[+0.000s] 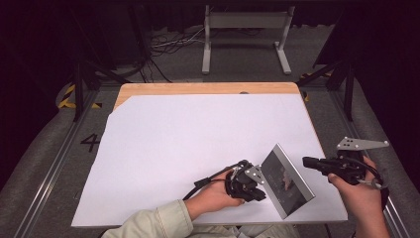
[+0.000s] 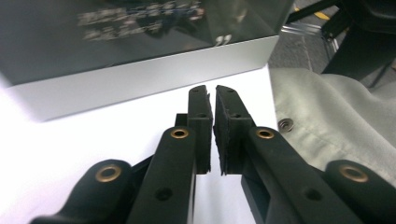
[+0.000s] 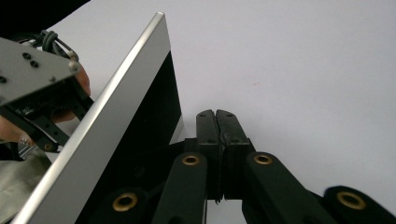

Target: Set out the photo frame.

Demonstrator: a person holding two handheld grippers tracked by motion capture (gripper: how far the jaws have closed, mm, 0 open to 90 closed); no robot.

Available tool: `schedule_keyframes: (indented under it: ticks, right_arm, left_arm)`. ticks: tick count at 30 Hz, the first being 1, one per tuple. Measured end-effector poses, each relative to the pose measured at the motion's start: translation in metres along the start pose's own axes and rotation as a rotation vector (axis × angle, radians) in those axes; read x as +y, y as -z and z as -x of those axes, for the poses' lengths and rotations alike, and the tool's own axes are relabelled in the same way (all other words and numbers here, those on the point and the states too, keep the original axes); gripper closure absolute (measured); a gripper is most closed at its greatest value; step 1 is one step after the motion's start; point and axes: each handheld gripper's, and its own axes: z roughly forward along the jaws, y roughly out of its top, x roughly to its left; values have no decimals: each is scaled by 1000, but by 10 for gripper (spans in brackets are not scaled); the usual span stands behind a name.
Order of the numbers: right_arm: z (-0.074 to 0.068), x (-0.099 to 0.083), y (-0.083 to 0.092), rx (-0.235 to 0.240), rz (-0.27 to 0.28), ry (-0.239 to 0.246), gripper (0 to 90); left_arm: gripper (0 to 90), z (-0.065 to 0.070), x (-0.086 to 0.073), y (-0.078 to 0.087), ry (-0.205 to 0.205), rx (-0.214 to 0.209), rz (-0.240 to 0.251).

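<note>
Hands come in from the bottom edge of the high view, one at each side of a box (image 1: 286,181). The left hand (image 1: 218,196), in a pale sleeve (image 1: 156,223), lies low on the white sheet (image 1: 188,144) and turns its gripper (image 1: 255,186) toward the right, to the left face of the box. The right hand (image 1: 357,191) is at the right edge of the table (image 1: 198,88), off the sheet, and holds its gripper (image 1: 308,161) level, pointing left toward the top right side of the box.

The box is flat, with a silver frame and a dark glossy face. It stands tilted on the sheet near the front right corner. The face is closed and reflects the room, so I cannot tell what is inside.

In the left gripper view the left gripper (image 2: 211,91) has a thin gap between the pads, and nothing is in that gap. The silver side of the box (image 2: 140,84) is just in front of the tips, apart from them. In the right gripper view the right gripper (image 3: 215,113) is closed, pad against pad, and holds nothing. The box (image 3: 100,130) rises just beside it at the left. I cannot tell if the tips touch it.
</note>
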Motion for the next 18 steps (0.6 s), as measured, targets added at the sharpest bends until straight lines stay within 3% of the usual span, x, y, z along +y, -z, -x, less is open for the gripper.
schedule_keyframes:
  ticks: [11, 18]
  right_arm:
    - [0, 5, -1, 17, 1, -7, 841]
    - [0, 7, -4, 20, 0, -11, 823]
  left_arm:
    - [803, -16, -19, 39, 64, 77, 45]
    - [784, -26, -40, 68, 107, 128, 60]
